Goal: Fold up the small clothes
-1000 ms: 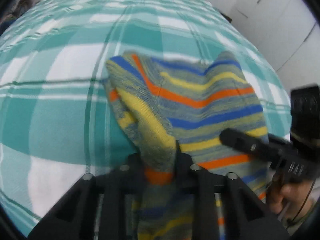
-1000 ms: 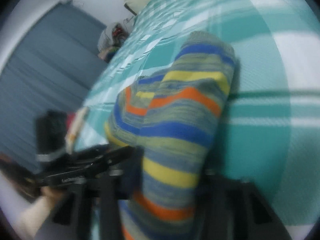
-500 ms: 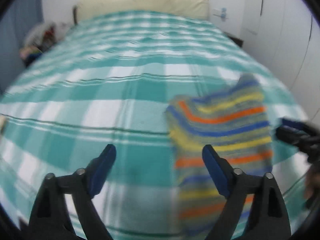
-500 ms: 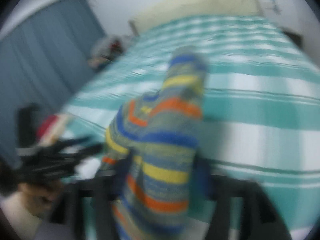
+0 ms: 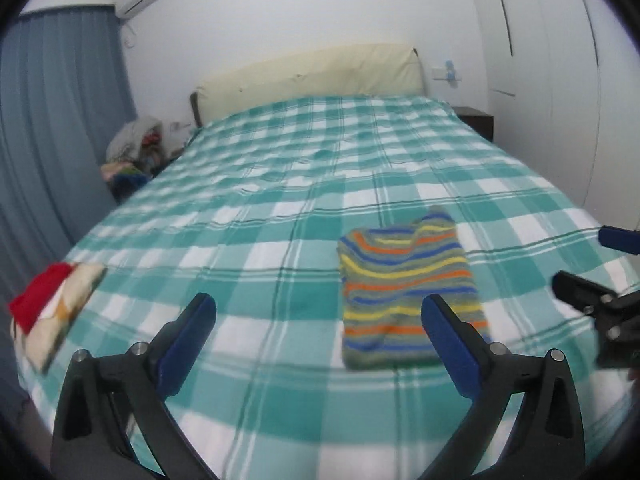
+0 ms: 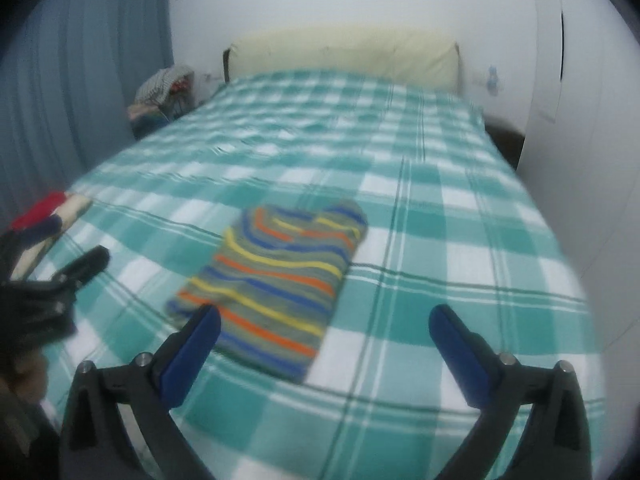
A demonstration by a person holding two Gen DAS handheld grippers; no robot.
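A small striped knit garment (image 5: pixel 404 288), grey with blue, orange and yellow bands, lies folded flat on the green-and-white checked bed cover (image 5: pixel 280 200). It also shows in the right wrist view (image 6: pixel 276 280). My left gripper (image 5: pixel 318 316) is open and empty, raised above the bed's near edge, left of the garment. My right gripper (image 6: pixel 324 324) is open and empty, raised just in front of the garment. Each gripper shows at the edge of the other's view: the right one (image 5: pixel 592 300), the left one (image 6: pixel 68 276).
A folded red and cream cloth (image 5: pixel 52 312) lies at the bed's near left corner. A cream headboard (image 5: pixel 312 76) and white wall stand at the far end. Blue curtains (image 5: pixel 48 120) and a pile of clothes (image 5: pixel 136 152) are on the left, white wardrobe doors (image 5: pixel 568 80) on the right.
Both grippers let go of the striped garment, opened, and pulled back and up from the bed. The garment now lies folded flat on the cover.
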